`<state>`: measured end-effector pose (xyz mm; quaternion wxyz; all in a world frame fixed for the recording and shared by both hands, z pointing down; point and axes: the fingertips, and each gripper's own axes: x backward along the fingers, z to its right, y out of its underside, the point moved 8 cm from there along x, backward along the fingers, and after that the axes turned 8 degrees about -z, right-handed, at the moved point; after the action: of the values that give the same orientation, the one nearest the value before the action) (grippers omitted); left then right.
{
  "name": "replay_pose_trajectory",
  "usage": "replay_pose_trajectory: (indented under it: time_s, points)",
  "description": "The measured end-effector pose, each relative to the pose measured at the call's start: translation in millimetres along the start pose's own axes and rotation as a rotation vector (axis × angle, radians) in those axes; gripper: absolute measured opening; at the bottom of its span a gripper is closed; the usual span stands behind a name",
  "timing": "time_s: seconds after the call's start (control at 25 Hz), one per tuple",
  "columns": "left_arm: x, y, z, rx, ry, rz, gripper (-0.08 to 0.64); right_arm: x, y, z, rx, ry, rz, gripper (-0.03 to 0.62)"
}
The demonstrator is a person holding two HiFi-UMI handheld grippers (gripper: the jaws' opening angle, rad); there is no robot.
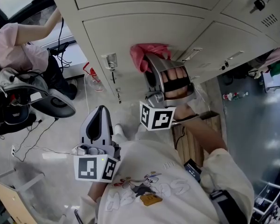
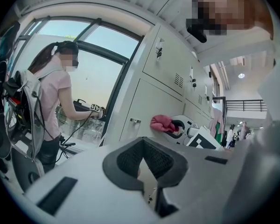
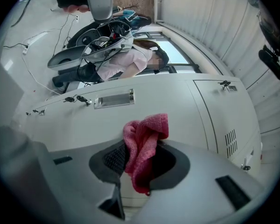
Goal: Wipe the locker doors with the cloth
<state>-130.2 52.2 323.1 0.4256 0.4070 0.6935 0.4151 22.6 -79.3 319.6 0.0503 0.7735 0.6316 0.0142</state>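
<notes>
right tongs closed on pink cloth, which is against the locker door | left tongs narrow, holding nothing, low and apart | risk: cloth looks held by one fold only; rubbing may drag it out; handle may snag it

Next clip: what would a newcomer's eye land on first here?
The pink cloth, bunched in the right gripper and held up at a pale locker door, is the one bright thing in a grey scene. The left gripper sits low near the wearer's body, shut and empty. Off to the left, another person in a pink top works by the window.
</notes>
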Motion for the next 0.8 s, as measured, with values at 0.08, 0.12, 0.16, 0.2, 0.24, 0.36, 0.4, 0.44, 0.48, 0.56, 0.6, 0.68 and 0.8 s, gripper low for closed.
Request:
replay_pose_trajectory:
  time_s: [0.08, 0.12, 0.16, 0.2, 0.24, 0.36, 0.4, 0.44, 0.48, 0.56, 0.6, 0.68, 0.8]
  points:
    - [-2, 0, -1, 0.001, 0.001, -0.001, 0.005, -1, 1, -7, 0.001, -0.012, -0.002, 0.117]
    - [-3, 0, -1, 0.002, 0.002, -0.003, 0.005, -1, 1, -11, 0.002, -0.017, -0.004, 0.117]
    - [-4, 0, -2, 0.003, 0.003, -0.005, 0.006, -1, 2, -16, 0.003, -0.022, -0.005, 0.117]
    - [-5, 0, -2, 0.004, 0.005, -0.007, 0.005, -1, 2, -20, 0.004, -0.027, -0.006, 0.117]
    - [-6, 0, -2, 0.005, 0.007, -0.009, 0.006, -1, 2, -25, 0.006, -0.032, -0.007, 0.117]
    - [-8, 0, 0, 0.005, 0.011, -0.009, 0.005, -3, 3, -38, 0.013, -0.054, -0.008, 0.117]
    - [-8, 0, 0, 0.005, 0.011, -0.009, 0.005, -3, 3, -43, 0.016, -0.059, -0.008, 0.117]
    - [-8, 0, 0, 0.006, 0.011, -0.009, 0.005, -3, 4, -48, 0.021, -0.064, -0.008, 0.117]
    - [-8, 0, -1, 0.007, 0.01, -0.01, 0.005, -3, 4, -54, 0.029, -0.068, -0.007, 0.117]
    - [-8, 0, -1, 0.009, 0.009, -0.012, 0.005, -4, 4, -68, 0.05, -0.08, -0.004, 0.117]
    - [-9, 1, -1, 0.01, 0.009, -0.013, 0.005, -4, 4, -75, 0.058, -0.086, -0.003, 0.117]
    - [-9, 1, -1, 0.012, 0.008, -0.014, 0.005, -5, 5, -88, 0.068, -0.094, -0.002, 0.117]
    - [-10, 1, -1, 0.014, 0.005, -0.013, 0.005, -7, 7, -109, 0.087, -0.116, 0.0, 0.117]
